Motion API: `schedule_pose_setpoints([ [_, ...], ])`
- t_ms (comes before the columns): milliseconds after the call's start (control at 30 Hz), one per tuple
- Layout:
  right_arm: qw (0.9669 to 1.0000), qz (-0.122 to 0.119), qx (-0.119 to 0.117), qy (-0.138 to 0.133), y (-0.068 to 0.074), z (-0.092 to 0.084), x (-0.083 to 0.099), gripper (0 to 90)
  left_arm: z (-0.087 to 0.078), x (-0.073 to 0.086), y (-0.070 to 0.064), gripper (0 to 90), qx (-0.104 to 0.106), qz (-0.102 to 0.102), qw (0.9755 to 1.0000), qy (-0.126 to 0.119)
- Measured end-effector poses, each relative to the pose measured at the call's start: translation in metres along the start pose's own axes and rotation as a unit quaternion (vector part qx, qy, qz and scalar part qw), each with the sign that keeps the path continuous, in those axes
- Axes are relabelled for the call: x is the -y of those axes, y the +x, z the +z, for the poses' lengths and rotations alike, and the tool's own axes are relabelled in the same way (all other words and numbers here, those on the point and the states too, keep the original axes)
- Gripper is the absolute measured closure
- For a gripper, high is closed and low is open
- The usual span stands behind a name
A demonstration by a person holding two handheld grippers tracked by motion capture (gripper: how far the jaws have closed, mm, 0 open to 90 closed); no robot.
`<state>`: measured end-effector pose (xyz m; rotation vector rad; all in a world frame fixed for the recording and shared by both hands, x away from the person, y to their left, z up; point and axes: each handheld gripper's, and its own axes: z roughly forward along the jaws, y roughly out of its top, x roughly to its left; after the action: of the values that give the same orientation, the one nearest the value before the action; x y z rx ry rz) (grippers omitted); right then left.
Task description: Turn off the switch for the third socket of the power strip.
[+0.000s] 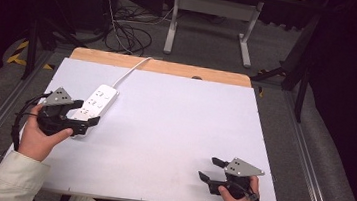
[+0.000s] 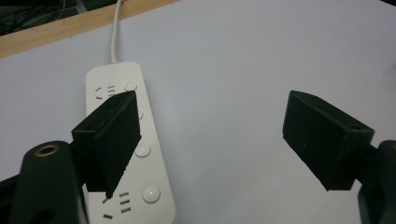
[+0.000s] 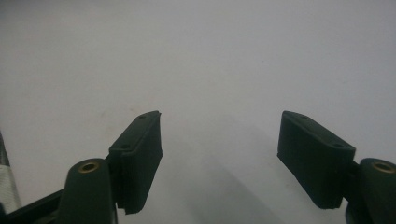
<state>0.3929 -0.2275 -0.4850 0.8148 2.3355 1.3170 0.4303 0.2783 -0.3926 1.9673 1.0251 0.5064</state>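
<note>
Two grippers, both w/ fingers spread, holding nothing. We have the left gripper (image 1: pixel 89 125) over the power strip (image 1: pixel 95 103) at 10 o'clock on the worktop (image 1: pixel 174 125); right gripper (image 1: pixel 210 168) idles at 5. Prob. approach step; next we lower, straddle strip.

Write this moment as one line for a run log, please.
left tongs: open, over power strip, nothing gripped | right tongs: open, over bare white table | strip: flat, cord runs to far edge

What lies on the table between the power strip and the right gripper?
Nothing: the high view shows bare white table between the power strip and right gripper.
</note>
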Motion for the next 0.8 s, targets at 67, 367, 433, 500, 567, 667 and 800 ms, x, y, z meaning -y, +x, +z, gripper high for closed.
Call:
schedule_pose_setpoints([
  [67,1.0000,0.000,0.000,0.000,0.000,0.000,0.000,30.7,0.003,-0.002,0.001,20.0,0.003,-0.005,1.0000,0.001],
  [367,1.0000,0.000,0.000,0.000,0.000,0.000,0.000,30.7,0.013,-0.003,0.006,22.8,-0.007,-0.008,0.9997,0.021],
  [433,1.0000,0.000,0.000,0.001,0.000,0.000,0.000,30.7,0.014,-0.003,0.007,25.0,-0.010,-0.009,0.9996,0.024],
  [500,1.0000,0.000,0.000,0.001,0.000,0.000,0.000,30.7,0.015,-0.003,0.009,26.1,-0.026,-0.003,0.9994,0.024],
  [567,1.0000,0.000,0.000,0.002,0.000,0.000,0.000,30.7,0.016,-0.003,0.010,28.4,-0.034,-0.002,0.9991,0.027],
  [667,1.0000,0.000,0.000,0.001,0.000,0.000,0.001,30.7,0.018,-0.002,0.013,40.8,-0.039,-0.002,0.9987,0.032],
  [800,1.0000,0.000,-0.001,0.002,0.000,0.000,0.001,30.6,0.020,-0.002,0.013,50.6,-0.048,-0.011,0.9982,0.034],
])
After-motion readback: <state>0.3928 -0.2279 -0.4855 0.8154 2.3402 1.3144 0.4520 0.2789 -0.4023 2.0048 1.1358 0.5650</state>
